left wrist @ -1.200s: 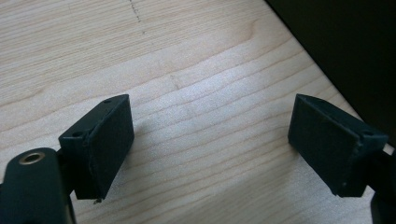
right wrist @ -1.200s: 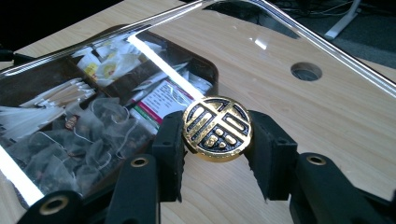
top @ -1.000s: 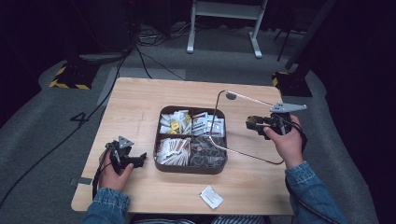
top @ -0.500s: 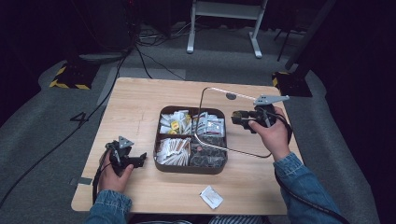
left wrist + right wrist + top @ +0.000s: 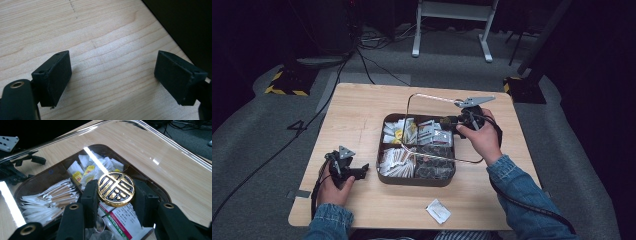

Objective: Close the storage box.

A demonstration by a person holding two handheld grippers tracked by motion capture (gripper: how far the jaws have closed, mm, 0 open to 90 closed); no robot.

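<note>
Your right claw (image 5: 115, 195) grips the clear lid (image 5: 432, 127) by its gold round knob (image 5: 116, 189), holding it over the tray (image 5: 416, 179).
The brown, divided tray sits mid-desk, packed with sachets (image 5: 398, 161). Your left claw (image 5: 112, 80), jaws wide and bare, rests by the desk's (image 5: 357, 120) left edge. A loose packet (image 5: 438, 210) lies near the front edge.

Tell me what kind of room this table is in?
Probably a studio or lab set up for recording: a lone wooden table on grey carpet, cables trailing across the floor, a white metal stand against dark surroundings.
</note>
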